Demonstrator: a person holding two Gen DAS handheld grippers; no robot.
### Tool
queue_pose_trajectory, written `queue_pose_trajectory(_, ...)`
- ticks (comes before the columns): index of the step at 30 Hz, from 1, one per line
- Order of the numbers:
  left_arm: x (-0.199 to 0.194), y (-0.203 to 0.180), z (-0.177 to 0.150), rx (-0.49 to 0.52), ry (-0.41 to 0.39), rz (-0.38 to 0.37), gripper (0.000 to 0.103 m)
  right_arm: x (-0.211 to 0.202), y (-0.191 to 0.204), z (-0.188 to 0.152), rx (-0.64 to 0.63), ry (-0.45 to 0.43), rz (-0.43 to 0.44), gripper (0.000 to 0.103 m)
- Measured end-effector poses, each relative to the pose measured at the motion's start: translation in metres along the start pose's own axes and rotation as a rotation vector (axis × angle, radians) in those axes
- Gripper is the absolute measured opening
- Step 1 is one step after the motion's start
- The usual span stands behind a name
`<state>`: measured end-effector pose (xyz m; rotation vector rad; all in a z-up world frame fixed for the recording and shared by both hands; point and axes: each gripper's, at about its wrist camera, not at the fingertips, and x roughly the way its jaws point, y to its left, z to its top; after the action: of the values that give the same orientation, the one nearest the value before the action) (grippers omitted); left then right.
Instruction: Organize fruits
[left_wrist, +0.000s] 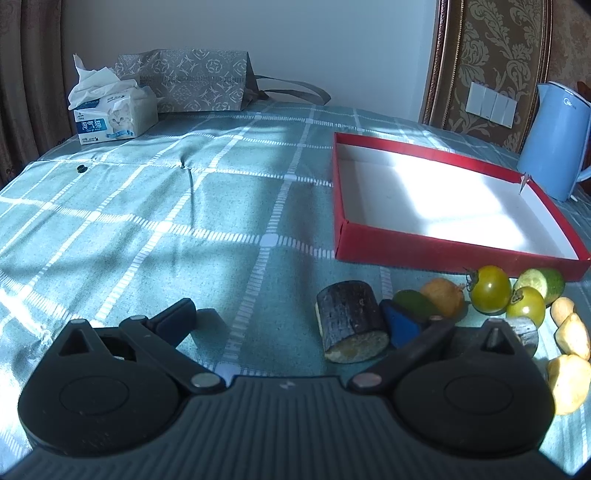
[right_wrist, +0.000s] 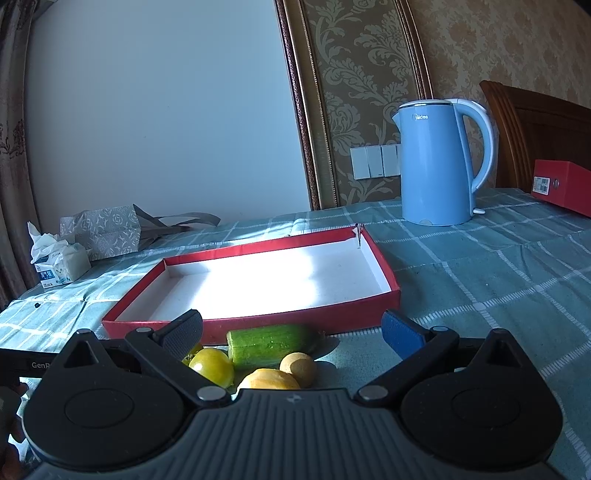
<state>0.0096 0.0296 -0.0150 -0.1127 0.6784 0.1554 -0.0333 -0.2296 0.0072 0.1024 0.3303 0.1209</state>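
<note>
Left wrist view gives us the surface first, then the red tray, which sits empty, probably as the place the fruit is meant to go. Just in front of the tray's near wall lie the dark cane piece, cucumber half and yellow-green tomatoes, bunched within reach. Our left tongs and right tongs both stand spread, holding nothing; smaller yellow pieces beside them are hard to name.

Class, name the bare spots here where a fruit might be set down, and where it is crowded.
Free: inside the red tray, and cloth between the tissue box and tray. Crowded: fruit cluster along the tray's near wall.
</note>
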Motion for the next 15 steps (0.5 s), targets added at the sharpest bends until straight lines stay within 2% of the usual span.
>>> queue_pose_trajectory(15, -0.0032, 0.0026, -0.0042, 0.032, -0.012, -0.027, 0.103, 0.001, -0.0013, 0.0006, 0.001, 0.0, -0.009, 0.103)
